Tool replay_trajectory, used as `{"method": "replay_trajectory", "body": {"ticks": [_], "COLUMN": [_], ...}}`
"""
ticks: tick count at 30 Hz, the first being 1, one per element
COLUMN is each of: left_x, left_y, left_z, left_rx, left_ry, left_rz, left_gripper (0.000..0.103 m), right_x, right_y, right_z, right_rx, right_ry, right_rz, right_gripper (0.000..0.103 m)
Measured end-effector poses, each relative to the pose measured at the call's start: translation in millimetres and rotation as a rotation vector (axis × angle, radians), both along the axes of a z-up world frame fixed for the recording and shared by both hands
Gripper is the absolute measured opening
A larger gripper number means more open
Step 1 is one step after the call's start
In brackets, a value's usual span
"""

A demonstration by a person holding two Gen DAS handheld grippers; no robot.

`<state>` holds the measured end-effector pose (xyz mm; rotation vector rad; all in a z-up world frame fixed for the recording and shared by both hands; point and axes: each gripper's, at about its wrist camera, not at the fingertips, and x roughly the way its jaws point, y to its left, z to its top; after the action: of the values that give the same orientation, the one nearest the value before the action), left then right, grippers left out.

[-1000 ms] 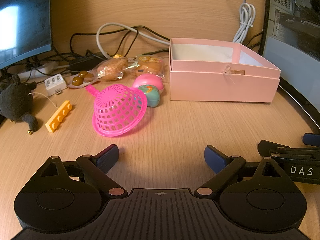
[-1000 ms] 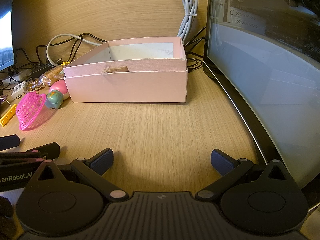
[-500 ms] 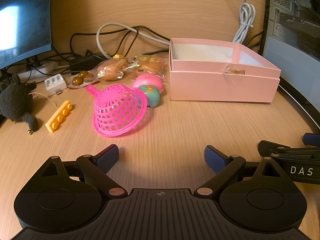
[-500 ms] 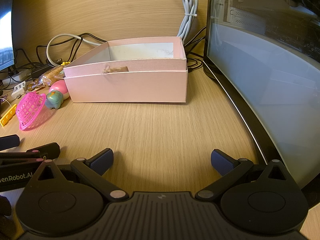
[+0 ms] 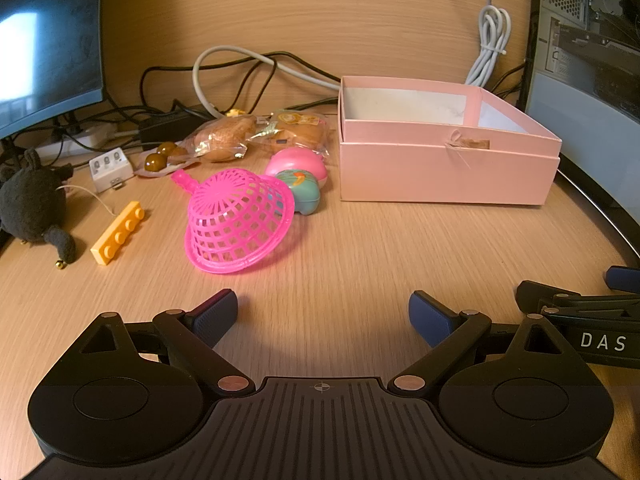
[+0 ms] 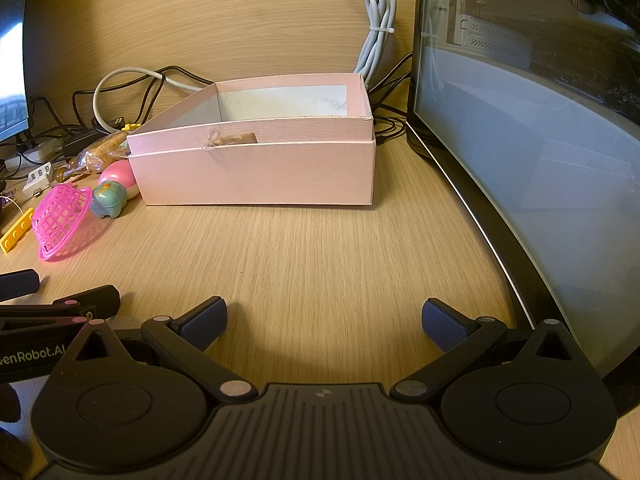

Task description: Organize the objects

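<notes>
Nothing has moved since the earlier frame: we hold the left hand-held gripper (image 5: 323, 308) and right hand-held gripper (image 6: 324, 316) with jaws apart, empty, low over the tabletop (image 5: 400, 248), and reaching for the pink basket (image 5: 238, 224) left of the pink box (image 5: 444, 168) could knock the squishy toy (image 5: 304, 196) touching it.

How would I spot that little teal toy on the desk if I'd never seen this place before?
Start at the open pink box on the wooden desk. Just off its left front corner lies a tipped-over pink plastic basket. The teal toy sits between them, in front of a pink dome-shaped toy; it alone is blue-green with an orange mark.
</notes>
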<state>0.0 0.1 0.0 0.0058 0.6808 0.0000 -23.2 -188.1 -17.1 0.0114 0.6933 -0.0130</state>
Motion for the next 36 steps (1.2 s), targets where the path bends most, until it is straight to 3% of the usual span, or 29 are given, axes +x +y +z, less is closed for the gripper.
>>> {"method": "replay_trajectory", "body": {"ticks": [6, 9, 13, 19, 24, 31, 36], "left_x": [-2.9, -7.1, -10.5, -13.2, 22.0, 75.3, 85.4], "left_y": [-2.9, -1.6, 23.6, 124.6, 223.5, 272.9, 261.2], "left_z": [1.2, 3.0, 16.1, 63.5, 72.6, 45.1, 38.3], "left_rx": [0.001, -0.009, -0.096, -0.133, -0.227, -0.282, -0.176], "left_ry": [-0.001, -0.001, 0.034, -0.047, -0.009, 0.088, 0.057], "left_rz": [0.012, 0.028, 0.047, 0.314, 0.528, 0.601, 0.507], "left_gripper": [0.097, 0.095, 0.090, 0.090, 0.089, 0.093, 0.085], "right_x": [-0.2, 2.5, 7.4, 13.5, 24.4, 18.8, 34.7], "right_y": [-2.3, -3.4, -4.4, -2.8, 7.4, 86.8, 149.2], "right_z": [0.6, 3.1, 4.9, 10.1, 20.3, 63.8, 97.1], "right_rx": [0.005, 0.005, 0.001, -0.001, 0.008, -0.118, -0.194], "right_ry": [0.005, 0.051, 0.091, 0.155, 0.247, 0.166, 0.067], "right_rz": [0.014, 0.038, 0.071, 0.040, 0.008, 0.070, 0.178], "right_gripper": [0.103, 0.103, 0.103, 0.103, 0.103, 0.103, 0.103]}}
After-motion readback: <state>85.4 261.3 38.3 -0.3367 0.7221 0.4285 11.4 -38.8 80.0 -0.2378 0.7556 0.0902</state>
